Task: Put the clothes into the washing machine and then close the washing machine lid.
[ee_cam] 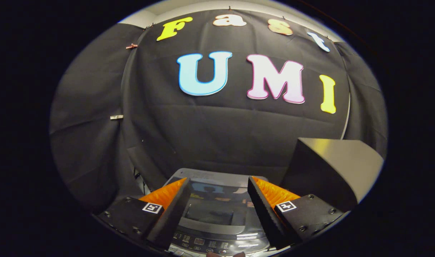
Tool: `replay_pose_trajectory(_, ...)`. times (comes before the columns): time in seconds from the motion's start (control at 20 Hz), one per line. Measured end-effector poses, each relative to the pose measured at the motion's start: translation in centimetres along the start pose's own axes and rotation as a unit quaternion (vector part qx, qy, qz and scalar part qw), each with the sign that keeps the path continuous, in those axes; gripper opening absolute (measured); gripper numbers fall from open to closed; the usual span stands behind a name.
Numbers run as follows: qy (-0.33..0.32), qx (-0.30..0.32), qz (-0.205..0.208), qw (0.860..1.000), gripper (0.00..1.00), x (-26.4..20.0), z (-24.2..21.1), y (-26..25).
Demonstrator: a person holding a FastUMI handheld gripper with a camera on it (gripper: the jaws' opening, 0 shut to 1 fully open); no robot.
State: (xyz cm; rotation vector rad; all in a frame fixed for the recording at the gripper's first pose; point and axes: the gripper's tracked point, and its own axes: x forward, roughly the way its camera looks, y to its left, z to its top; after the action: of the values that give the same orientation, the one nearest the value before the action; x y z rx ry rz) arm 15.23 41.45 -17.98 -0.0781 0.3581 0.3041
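Note:
The washing machine (217, 217) stands below and ahead of my gripper (219, 185), seen between the two fingers. Its glossy dark lid (217, 187) lies flat over the top and mirrors the wall. The control panel (206, 244) with small buttons runs along the near edge, between the fingers. My gripper is open, its fingers (174, 200) spread wide above the lid with nothing between them. No clothes are in sight.
A dark box-like block (331, 167) stands to the right of the machine, just beyond the right finger. The black cloth wall hangs close behind the machine. A white wall strip shows above the cloth.

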Motion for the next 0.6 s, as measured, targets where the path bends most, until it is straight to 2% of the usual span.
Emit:
replay_pose_trajectory(0.25, -0.055, 0.002, -0.017, 0.998, 1.00, -4.3, 4.0, -2.6)
replay_pose_trajectory(0.6, -0.093, 0.009, -0.004, 0.996, 0.99, -10.9, 8.0, -5.5)
